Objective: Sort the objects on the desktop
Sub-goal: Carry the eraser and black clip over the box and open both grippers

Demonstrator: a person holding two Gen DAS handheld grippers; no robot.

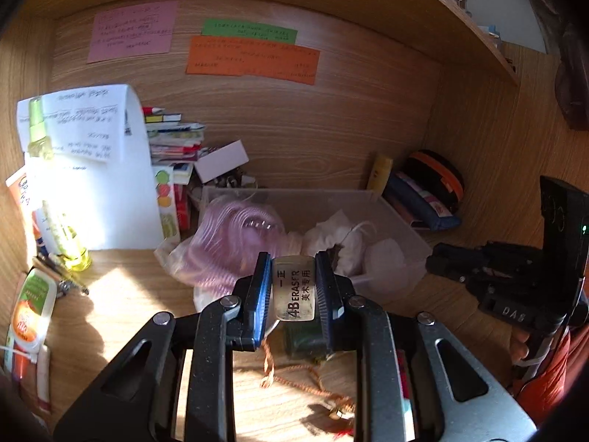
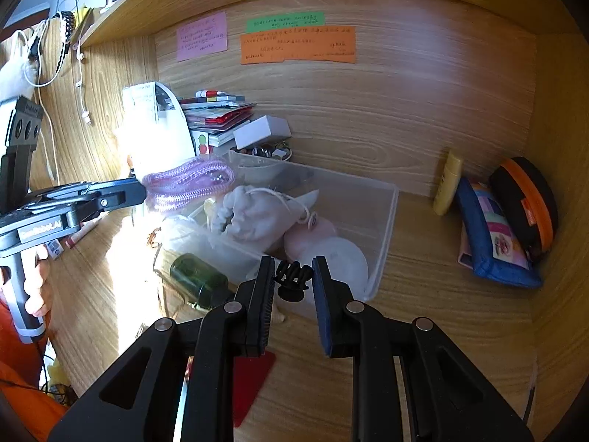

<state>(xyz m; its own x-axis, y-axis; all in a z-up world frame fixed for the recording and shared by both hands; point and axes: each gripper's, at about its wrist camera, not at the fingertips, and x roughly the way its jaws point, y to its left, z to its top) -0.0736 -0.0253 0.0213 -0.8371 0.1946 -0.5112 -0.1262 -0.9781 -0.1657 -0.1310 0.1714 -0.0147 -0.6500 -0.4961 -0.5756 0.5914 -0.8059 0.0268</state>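
Note:
My left gripper is shut on a grey eraser printed "4B ERASER", held above the near rim of a clear plastic bin. In the right wrist view my right gripper is shut on a small black claw clip above the bin's near corner. The bin holds a white drawstring bag, a pink coiled cord and pale round pads. A dark green bottle lies on the desk in front of the bin. The left gripper shows at the left, its tips against the pink coil.
An orange string and a red triangle lie on the desk near me. A blue pouch, a black-orange case and a yellow tube stand at the right wall. Books, papers and a white box crowd the back left.

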